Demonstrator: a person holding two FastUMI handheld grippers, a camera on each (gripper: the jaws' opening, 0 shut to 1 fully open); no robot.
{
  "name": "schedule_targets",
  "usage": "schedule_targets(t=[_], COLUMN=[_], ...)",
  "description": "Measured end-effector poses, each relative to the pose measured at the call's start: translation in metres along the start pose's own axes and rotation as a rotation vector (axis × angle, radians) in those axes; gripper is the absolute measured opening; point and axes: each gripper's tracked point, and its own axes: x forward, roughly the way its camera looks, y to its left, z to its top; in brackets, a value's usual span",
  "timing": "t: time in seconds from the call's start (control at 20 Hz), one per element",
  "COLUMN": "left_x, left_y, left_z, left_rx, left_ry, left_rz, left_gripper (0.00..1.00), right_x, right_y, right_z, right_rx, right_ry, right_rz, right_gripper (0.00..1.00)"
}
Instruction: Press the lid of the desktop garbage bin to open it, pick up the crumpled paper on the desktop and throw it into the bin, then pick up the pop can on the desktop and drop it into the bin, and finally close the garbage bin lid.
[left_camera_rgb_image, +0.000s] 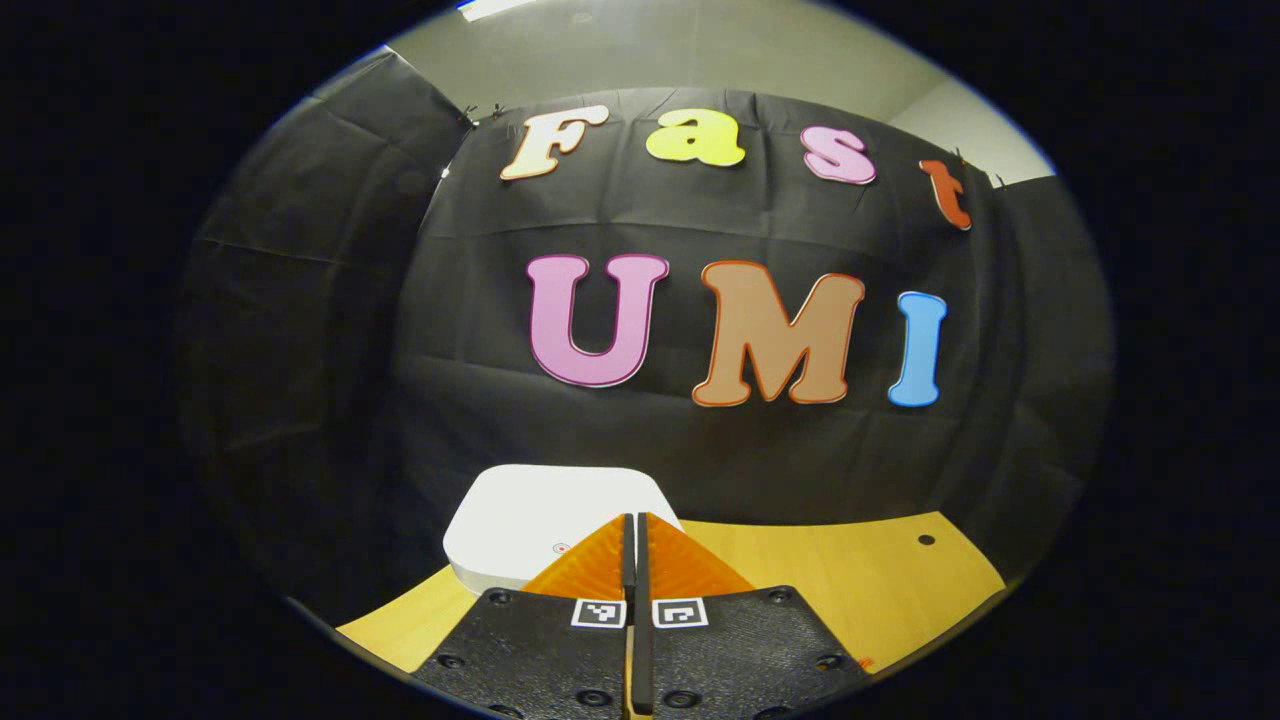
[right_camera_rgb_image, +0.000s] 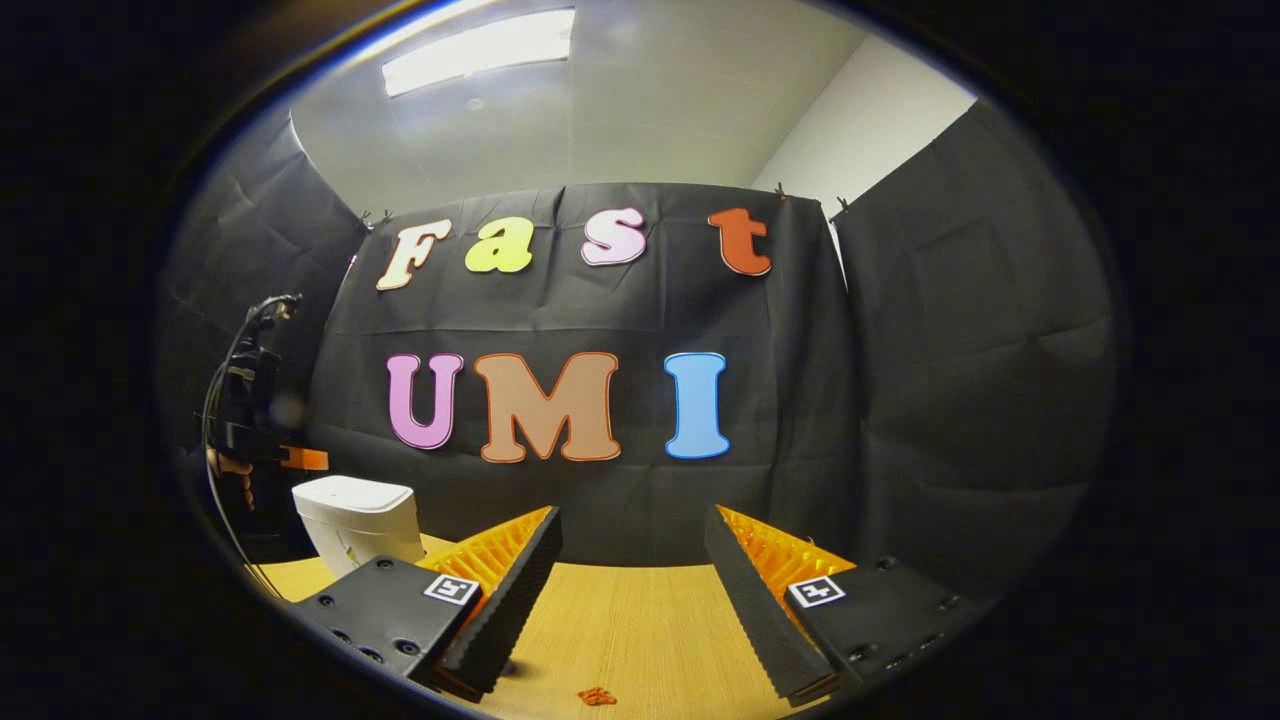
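Wooden table (right_camera_rgb_image: 640, 620) ran across 6 o'clock. White bin (left_camera_rgb_image: 545, 535), lid down, stood at 6 o'clock, directly beyond left gripper (left_camera_rgb_image: 635, 530), jaws clenched empty. Right gripper (right_camera_rgb_image: 632, 560) gaped wide, empty, with the bin at 8 o'clock.

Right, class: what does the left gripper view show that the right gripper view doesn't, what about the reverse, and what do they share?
Left gripper view: the left gripper close up, jaws shut, near the lid; a dark hole in the table. Right gripper view: the right gripper, jaws open; a ceiling light; a hand; an orange scrap. Shared: bin, table, black cloth.
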Motion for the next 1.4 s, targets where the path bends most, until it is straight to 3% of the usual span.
schedule_targets(t=[0.35, 0.65, 0.9, 0.95, 1.05, 1.15, 1.35, 1.4], left_x=[0.041, 0.045, 0.027, 0.02, 0.002, -0.017, -0.051, -0.06], left_y=[0.031, 0.032, 0.023, 0.017, 0.006, 0.001, -0.01, -0.012], left_z=[-0.05, -0.048, -0.012, 0.001, 0.022, 0.04, 0.044, 0.04], left_rx=[-0.01, -0.103, 0.009, 0.01, 0.025, 0.059, 0.073, 0.056], left_ry=[0.14, 0.048, -0.065, -0.1, -0.157, -0.214, -0.251, -0.244], left_rz=[0.049, 0.005, 0.001, -0.015, -0.048, -0.061, -0.088, -0.093], left_gripper=[0.0, 0.0, 0.0, 0.06, 0.36, 0.72, 0.83, 0.86], right_x=[-0.01, -0.014, -0.008, -0.005, 0.0, 0.002, 0.006, 0.006], right_y=[0.0, 0.004, 0.015, 0.019, 0.025, 0.035, 0.047, 0.048], right_z=[-0.005, -0.008, 0.003, 0.003, 0.002, 0.002, 0.002, 0.0], right_rx=[-0.039, -0.053, -0.051, -0.048, -0.036, -0.018, -0.027, -0.028], right_ry=[0.026, 0.046, 0.014, 0.014, 0.018, 0.015, 0.001, 0.0], right_rz=[-0.033, -0.035, 0.007, 0.018, 0.024, 0.034, 0.043, 0.045], right_gripper=[0.96, 0.96, 0.96, 1.0, 1.0, 0.96, 1.0, 0.96])
